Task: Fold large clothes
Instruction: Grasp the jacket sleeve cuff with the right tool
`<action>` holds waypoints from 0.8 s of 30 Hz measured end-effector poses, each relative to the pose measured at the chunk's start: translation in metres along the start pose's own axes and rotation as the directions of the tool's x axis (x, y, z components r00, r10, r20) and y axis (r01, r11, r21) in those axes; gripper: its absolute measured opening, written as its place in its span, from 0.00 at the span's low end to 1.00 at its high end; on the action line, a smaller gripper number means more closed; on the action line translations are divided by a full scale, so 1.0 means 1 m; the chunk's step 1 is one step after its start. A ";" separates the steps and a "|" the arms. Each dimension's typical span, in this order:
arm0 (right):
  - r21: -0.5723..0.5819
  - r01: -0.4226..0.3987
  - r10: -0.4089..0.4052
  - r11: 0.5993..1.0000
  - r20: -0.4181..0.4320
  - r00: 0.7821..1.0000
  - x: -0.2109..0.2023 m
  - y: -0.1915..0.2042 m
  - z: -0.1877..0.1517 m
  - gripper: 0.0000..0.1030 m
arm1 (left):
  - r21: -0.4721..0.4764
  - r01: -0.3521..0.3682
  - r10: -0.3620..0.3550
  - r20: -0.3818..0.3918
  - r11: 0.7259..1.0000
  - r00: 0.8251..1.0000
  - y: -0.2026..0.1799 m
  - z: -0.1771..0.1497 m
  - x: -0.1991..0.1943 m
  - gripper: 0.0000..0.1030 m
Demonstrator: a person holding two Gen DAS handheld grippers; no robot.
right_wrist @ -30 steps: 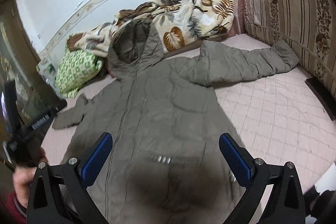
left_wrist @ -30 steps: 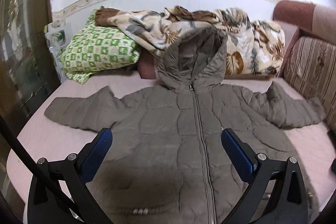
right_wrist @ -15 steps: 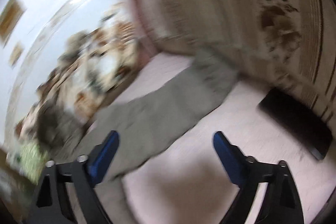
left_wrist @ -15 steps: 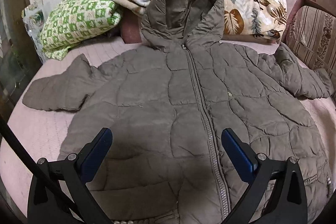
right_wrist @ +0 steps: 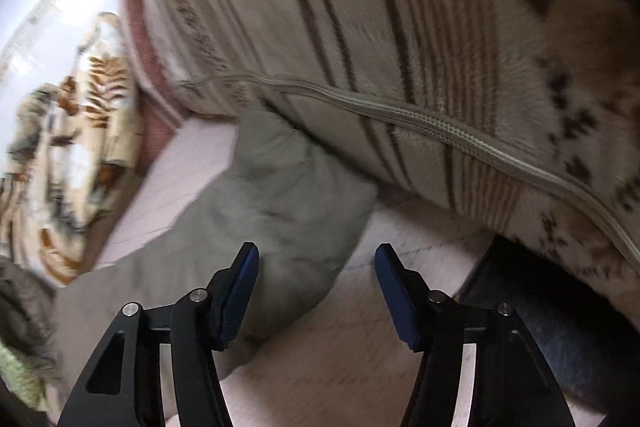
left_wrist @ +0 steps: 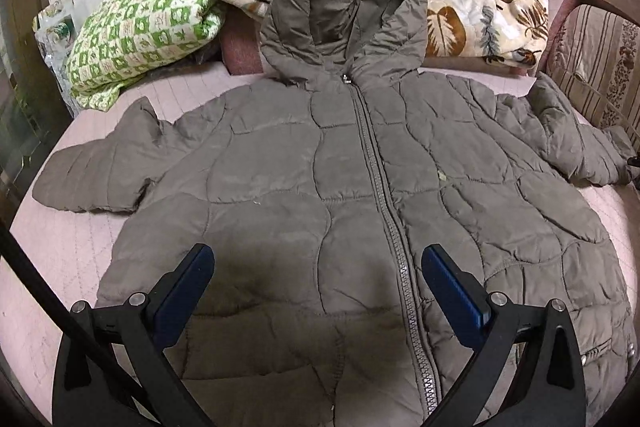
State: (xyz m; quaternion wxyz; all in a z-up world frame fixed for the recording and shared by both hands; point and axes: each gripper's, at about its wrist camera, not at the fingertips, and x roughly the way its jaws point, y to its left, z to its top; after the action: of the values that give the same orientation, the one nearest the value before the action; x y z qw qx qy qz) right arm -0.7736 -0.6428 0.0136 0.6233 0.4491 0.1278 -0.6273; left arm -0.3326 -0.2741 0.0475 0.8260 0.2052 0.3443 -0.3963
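A grey-brown hooded puffer jacket (left_wrist: 320, 187) lies face up and zipped on the pink bed (left_wrist: 60, 247), sleeves spread to both sides. My left gripper (left_wrist: 316, 291) is open and empty, hovering over the jacket's lower front. In the right wrist view, the jacket's sleeve end (right_wrist: 280, 195) lies on the bed against the striped cushion. My right gripper (right_wrist: 316, 287) is open, low over the bed, with the sleeve cuff just ahead of its left finger (right_wrist: 240, 283). The view is blurred.
A green checked pillow (left_wrist: 140, 31) and a leaf-patterned blanket (left_wrist: 480, 11) lie at the head of the bed behind the hood. A striped sofa cushion (right_wrist: 400, 47) borders the right side. A dark flat object (right_wrist: 560, 327) lies by the cushion.
My right gripper swung right from over the jacket body to the right sleeve cuff and narrowed its opening. My left gripper moved in closer over the jacket front.
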 end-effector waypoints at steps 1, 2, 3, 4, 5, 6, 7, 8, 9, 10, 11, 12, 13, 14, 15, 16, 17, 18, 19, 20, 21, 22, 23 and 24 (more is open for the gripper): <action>0.000 -0.006 0.006 1.000 0.004 1.000 0.003 -0.003 0.002 0.59 | 0.002 0.002 -0.002 -0.004 1.000 1.000 0.000 -0.001 0.001 1.00; -0.002 -0.007 0.007 1.000 0.003 1.000 0.007 -0.003 0.004 0.57 | 0.008 0.003 -0.003 -0.007 1.000 1.000 -0.001 -0.001 0.002 1.00; 0.001 -0.011 0.011 1.000 -0.001 1.000 0.011 -0.005 0.007 0.51 | 0.014 0.000 0.000 -0.008 1.000 1.000 -0.001 -0.001 0.004 1.00; 0.008 -0.042 0.042 0.999 -0.001 0.999 0.015 -0.006 0.009 0.45 | 0.019 -0.002 0.002 -0.010 1.000 1.000 -0.002 -0.002 0.005 1.00; 0.007 -0.057 0.057 0.998 0.001 0.998 0.016 -0.006 0.009 0.32 | 0.025 -0.003 0.003 -0.014 1.000 1.000 -0.003 -0.003 0.006 1.00; -0.006 -0.064 0.064 0.998 0.008 0.998 0.015 -0.004 0.008 0.18 | 0.031 -0.004 0.005 -0.018 1.000 1.000 -0.004 -0.003 0.007 1.00; -0.015 -0.071 0.071 0.997 0.036 0.997 0.011 -0.002 0.007 0.17 | 0.033 -0.006 0.007 -0.021 0.999 1.000 -0.005 -0.003 0.008 1.00; -0.021 -0.079 0.080 0.997 0.064 0.995 0.004 0.002 0.006 0.15 | 0.034 -0.006 0.007 -0.023 0.999 1.000 -0.006 -0.003 0.009 1.00; -0.038 -0.081 0.084 0.996 0.081 0.993 -0.002 0.007 0.006 0.14 | 0.035 -0.004 0.005 -0.023 0.999 1.000 -0.006 -0.003 0.009 1.00; -0.066 -0.082 0.089 0.995 0.115 0.989 -0.014 0.014 0.007 0.14 | 0.034 -0.003 0.003 -0.022 0.999 1.000 -0.006 -0.003 0.008 1.00; -0.085 -0.083 0.095 0.993 0.140 0.986 -0.023 0.020 0.007 0.13 | 0.034 -0.002 0.003 -0.016 0.999 1.000 -0.006 -0.003 0.006 1.00; -0.109 -0.085 0.103 0.990 0.173 0.979 -0.037 0.028 0.008 0.13 | 0.034 -0.003 0.003 -0.009 0.999 1.000 -0.006 -0.003 0.005 1.00; -0.123 -0.091 0.114 0.988 0.196 0.974 -0.048 0.035 0.009 0.13 | 0.033 -0.003 0.003 -0.004 0.999 1.000 -0.006 -0.003 0.003 1.00; -0.136 -0.095 0.124 0.986 0.223 0.967 -0.062 0.042 0.010 0.13 | 0.029 -0.002 0.002 0.002 1.000 1.000 -0.005 -0.003 0.000 1.00; -0.149 -0.108 0.144 0.983 0.254 0.956 -0.079 0.050 0.011 0.13 | 0.024 0.002 -0.002 0.006 1.000 1.000 -0.004 -0.003 -0.002 1.00; -0.160 -0.131 0.172 0.978 0.276 0.946 -0.096 0.057 0.012 0.13 | 0.021 0.003 -0.003 0.010 1.000 1.000 -0.003 -0.003 -0.003 1.00; -0.166 -0.153 0.196 0.974 0.289 0.937 -0.108 0.063 0.013 0.13 | 0.018 0.002 -0.002 0.015 1.000 1.000 -0.003 -0.003 -0.005 1.00; -0.177 -0.181 0.228 0.968 0.305 0.924 -0.124 0.072 0.013 0.13 | 0.015 0.001 -0.001 0.020 1.000 1.000 -0.001 -0.002 -0.007 1.00; -0.200 -0.215 0.272 0.956 0.327 0.905 -0.146 0.083 0.012 0.13 | 0.014 0.001 -0.001 0.022 1.000 1.000 -0.001 -0.002 -0.008 1.00; -0.224 -0.236 0.303 0.946 0.341 0.890 -0.162 0.094 0.010 0.13 | 0.009 0.002 -0.002 0.026 1.000 1.000 0.001 -0.001 -0.010 1.00; -0.257 -0.259 0.340 0.931 0.353 0.872 -0.182 0.106 0.007 0.13 | 0.005 0.003 -0.003 0.029 1.000 1.000 0.002 -0.001 -0.011 1.00; -0.295 -0.285 0.382 0.912 0.361 0.851 -0.202 0.119 0.002 0.13 | 0.002 0.001 -0.001 0.032 1.000 0.999 0.003 -0.001 -0.012 1.00; -0.321 -0.304 0.413 0.897 0.364 0.835 -0.217 0.127 -0.003 0.13 | 0.000 -0.001 0.001 0.035 1.000 0.999 0.004 -0.001 -0.013 1.00; -0.357 -0.335 0.459 0.872 0.361 0.812 -0.236 0.140 -0.010 0.13 | -0.002 -0.001 0.001 0.038 1.000 0.999 0.005 -0.001 -0.014 1.00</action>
State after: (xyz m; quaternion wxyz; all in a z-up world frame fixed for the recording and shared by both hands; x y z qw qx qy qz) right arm -0.6867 -0.5044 0.2342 0.8102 0.2229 -0.0257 -0.5415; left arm -0.3353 -0.2631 0.0579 0.8329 0.1970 0.3288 -0.3992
